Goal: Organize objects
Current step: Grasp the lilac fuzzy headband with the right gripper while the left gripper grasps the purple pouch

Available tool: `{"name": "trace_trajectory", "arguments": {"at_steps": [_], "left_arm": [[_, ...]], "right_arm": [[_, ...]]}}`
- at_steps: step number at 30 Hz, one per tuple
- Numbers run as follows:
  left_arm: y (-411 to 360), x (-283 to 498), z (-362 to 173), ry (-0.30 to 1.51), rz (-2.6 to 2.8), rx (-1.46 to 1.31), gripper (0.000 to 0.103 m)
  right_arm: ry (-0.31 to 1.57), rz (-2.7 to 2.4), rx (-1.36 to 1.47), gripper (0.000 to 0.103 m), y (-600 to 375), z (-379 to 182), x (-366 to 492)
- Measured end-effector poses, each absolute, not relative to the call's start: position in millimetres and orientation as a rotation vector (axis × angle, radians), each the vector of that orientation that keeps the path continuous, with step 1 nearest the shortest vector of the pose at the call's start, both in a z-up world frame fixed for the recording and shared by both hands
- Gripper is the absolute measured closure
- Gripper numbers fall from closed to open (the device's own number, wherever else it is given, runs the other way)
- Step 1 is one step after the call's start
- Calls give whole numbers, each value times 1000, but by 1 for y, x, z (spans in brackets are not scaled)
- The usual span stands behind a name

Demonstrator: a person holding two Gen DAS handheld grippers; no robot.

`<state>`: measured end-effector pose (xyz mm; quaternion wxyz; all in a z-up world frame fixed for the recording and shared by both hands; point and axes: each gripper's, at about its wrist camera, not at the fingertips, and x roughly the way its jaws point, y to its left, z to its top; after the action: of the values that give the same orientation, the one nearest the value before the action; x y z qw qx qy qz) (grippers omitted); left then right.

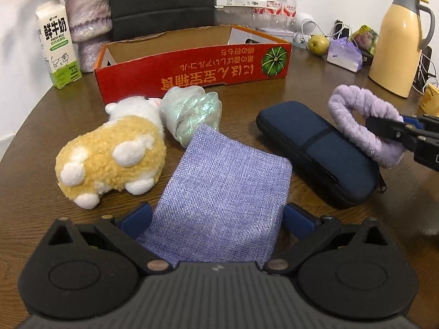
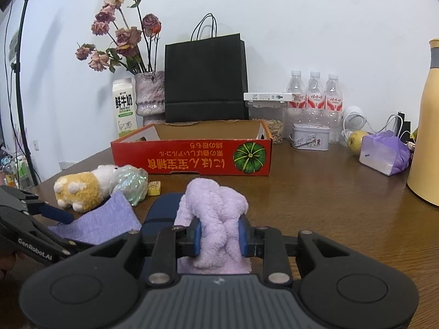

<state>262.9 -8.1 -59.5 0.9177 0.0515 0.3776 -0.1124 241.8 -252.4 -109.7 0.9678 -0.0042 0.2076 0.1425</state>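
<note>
My left gripper (image 1: 218, 215) is open, its blue pads on either side of a purple cloth pouch (image 1: 222, 192) lying on the table. My right gripper (image 2: 219, 237) is shut on a fluffy purple scrunchie (image 2: 216, 205), held just above a navy zip case (image 1: 315, 150); the scrunchie also shows in the left wrist view (image 1: 362, 120). A yellow-and-white plush toy (image 1: 109, 161) and an iridescent bag (image 1: 189, 112) lie left of the pouch. An open red cardboard box (image 1: 192, 65) stands behind them.
A milk carton (image 1: 56, 44), a flower vase (image 1: 89, 22) and a black paper bag (image 2: 204, 79) stand behind the box. Water bottles (image 2: 314, 96), a tin (image 2: 310, 137), a pear (image 2: 355, 138), a purple tissue pack (image 2: 382, 155) and a yellow thermos (image 1: 397, 44) are at right.
</note>
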Motion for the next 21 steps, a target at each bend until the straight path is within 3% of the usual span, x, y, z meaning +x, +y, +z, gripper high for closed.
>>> {"name": "trace_trajectory", "arguments": {"at_steps": [6,12,14,21], "left_arm": [[-10,256,-60,753,-204,97,2],[-18,244,-57,709,-205,89,30],[-19,240,-56,693,-209,86,46],[-24,229,-57,658,-205,84,64]], "right_arm": [[420,287,-9,78,-253,-110,241],[421,287,-10,79,-253,-110,241],[420,286,-11,79,-253,-109,241],[411,279,-15,79,-253,-109,240]]}}
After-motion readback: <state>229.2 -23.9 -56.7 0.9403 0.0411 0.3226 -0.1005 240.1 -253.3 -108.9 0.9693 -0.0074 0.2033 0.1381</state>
